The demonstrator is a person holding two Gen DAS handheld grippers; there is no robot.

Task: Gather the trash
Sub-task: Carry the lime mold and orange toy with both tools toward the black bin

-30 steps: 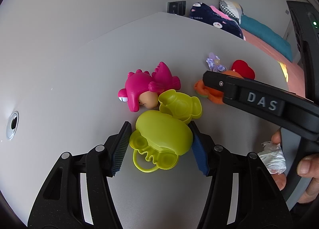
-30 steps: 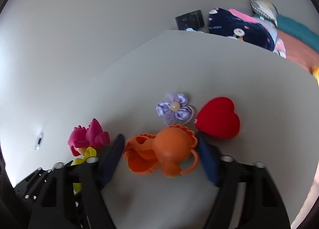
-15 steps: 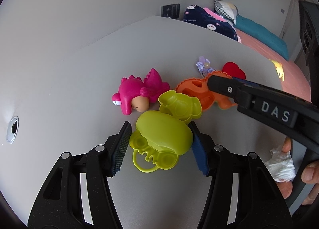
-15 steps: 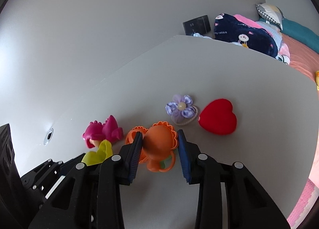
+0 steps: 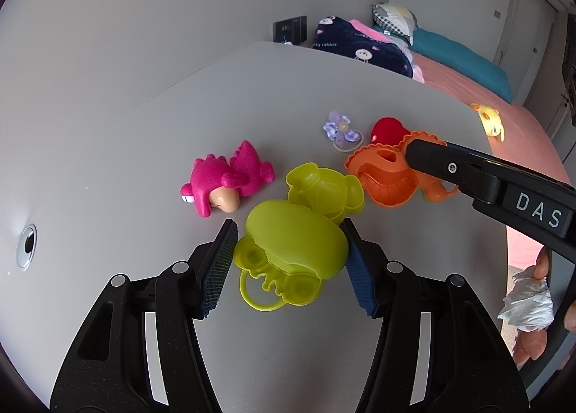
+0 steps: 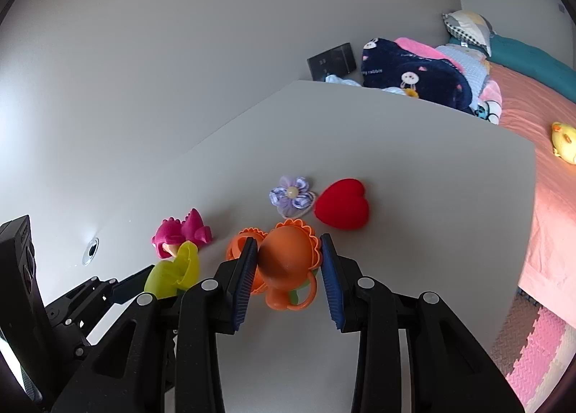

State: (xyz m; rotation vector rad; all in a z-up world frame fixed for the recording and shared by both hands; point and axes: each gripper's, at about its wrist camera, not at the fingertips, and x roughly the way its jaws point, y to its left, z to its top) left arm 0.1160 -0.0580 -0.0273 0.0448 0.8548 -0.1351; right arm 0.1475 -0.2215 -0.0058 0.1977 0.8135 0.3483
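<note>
1. Table (image 5: 324, 89), grey, carries scattered toys beside a bed (image 6: 540, 146).
2. Left gripper (image 5: 288, 254) clamps a yellow-green mould (image 5: 295, 244).
3. Right gripper (image 6: 288, 262) clamps an orange mould (image 6: 284, 254).
4. Crumpled tissue (image 5: 527, 305), the trash, sits pinched in the person's right hand (image 5: 532, 341) off the table's edge.

1. We see a pale grey table (image 6: 414, 146) set against a plain grey wall (image 6: 144, 53).
2. At two o'clock lies a bed (image 6: 532, 96) with a salmon cover, teal pillow (image 5: 464, 60) and navy blanket (image 6: 414, 71).
3. At five o'clock, pink foam floor mats (image 6: 532, 359) show.
</note>
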